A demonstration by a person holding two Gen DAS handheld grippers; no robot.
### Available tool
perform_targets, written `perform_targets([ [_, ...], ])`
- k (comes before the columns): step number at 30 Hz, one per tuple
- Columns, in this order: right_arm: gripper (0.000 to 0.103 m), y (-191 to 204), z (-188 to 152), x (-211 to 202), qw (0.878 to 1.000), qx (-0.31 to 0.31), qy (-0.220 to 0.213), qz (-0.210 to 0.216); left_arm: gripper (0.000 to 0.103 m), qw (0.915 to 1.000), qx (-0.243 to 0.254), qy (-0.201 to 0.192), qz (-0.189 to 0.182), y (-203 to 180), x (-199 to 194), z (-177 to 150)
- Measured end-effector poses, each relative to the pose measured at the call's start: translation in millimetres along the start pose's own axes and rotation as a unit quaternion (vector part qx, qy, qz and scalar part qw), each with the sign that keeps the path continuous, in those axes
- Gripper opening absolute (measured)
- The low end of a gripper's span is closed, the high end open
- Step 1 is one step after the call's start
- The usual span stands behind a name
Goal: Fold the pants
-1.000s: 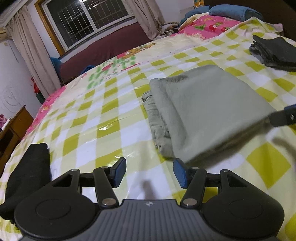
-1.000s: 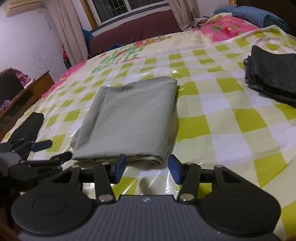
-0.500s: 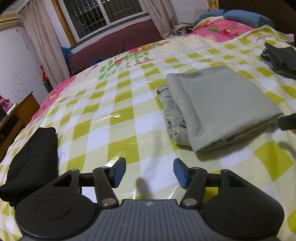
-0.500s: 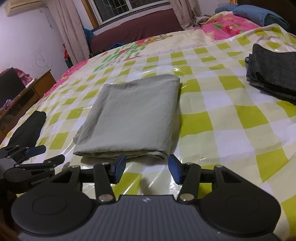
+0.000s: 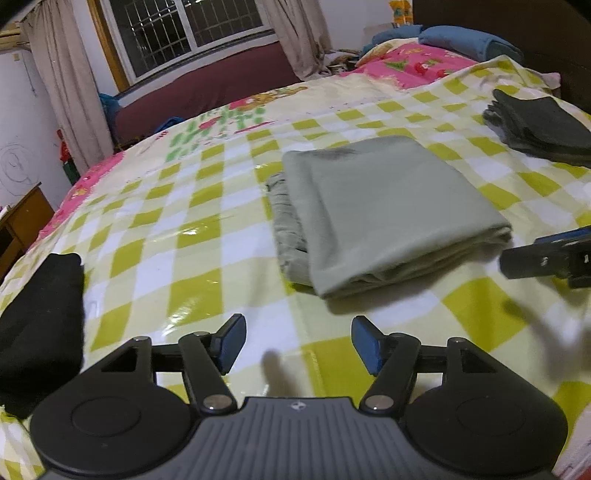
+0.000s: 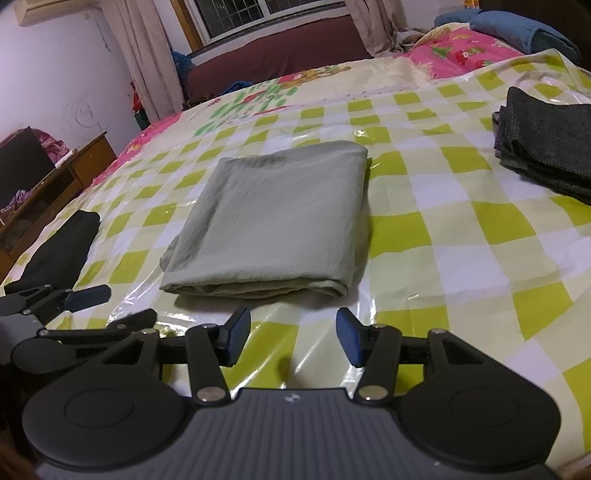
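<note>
Pale grey-green pants [image 5: 388, 206] [image 6: 273, 221] lie folded into a flat rectangle on the yellow-checked plastic sheet. My left gripper [image 5: 298, 345] hovers short of their near left corner, its jaws opening, with nothing between them. My right gripper [image 6: 292, 341] is open and empty, just in front of the fold's near edge. In the right wrist view the left gripper [image 6: 92, 306] shows at the left edge. One black finger of the right one [image 5: 546, 258] juts in at the right of the left wrist view.
A folded dark grey garment [image 5: 543, 125] [image 6: 546, 144] lies at the far right. A black rolled cloth [image 5: 40, 325] [image 6: 62, 243] lies at the left edge of the bed. Blue bedding [image 6: 517, 29], a window and a wooden cabinet [image 6: 55, 184] lie beyond.
The left wrist view has swung, so the pants sit farther off and more to the right. The left jaws stand wider apart. The right gripper has barely moved.
</note>
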State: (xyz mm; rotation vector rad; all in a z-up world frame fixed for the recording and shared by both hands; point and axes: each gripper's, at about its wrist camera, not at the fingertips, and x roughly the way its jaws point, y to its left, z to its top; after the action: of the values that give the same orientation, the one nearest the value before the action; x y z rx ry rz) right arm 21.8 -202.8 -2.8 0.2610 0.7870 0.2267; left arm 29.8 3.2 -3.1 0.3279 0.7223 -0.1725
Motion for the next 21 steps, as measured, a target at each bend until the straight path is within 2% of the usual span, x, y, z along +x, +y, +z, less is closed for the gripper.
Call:
perform_targets([
  [4, 0.053, 5.2, -3.0, -1.2, 1.000, -0.009, 0.002, -0.002, 0.084, 0.9998, -0.017, 0.002, -0.008, 1.2, -0.9, -0.8],
  [11, 0.053, 12.9, 0.3, -2.9, 0.999, -0.028, -0.019, 0.000, 0.084, 0.9986, -0.046, -0.006, -0.023, 22.1, 8.5, 13.1],
  [17, 0.053, 36.8, 3.4, 8.6, 0.996, -0.080, -0.026, 0.025, 0.084, 0.9975, -0.040, -0.047, -0.033, 45.2, 25.9, 64.4],
  [21, 0.053, 49.9, 11.8, 22.6, 0.994, -0.100, -0.039, 0.035, 0.084, 0.9957, -0.038, -0.047, -0.070, 47.2, 56.7, 95.6],
])
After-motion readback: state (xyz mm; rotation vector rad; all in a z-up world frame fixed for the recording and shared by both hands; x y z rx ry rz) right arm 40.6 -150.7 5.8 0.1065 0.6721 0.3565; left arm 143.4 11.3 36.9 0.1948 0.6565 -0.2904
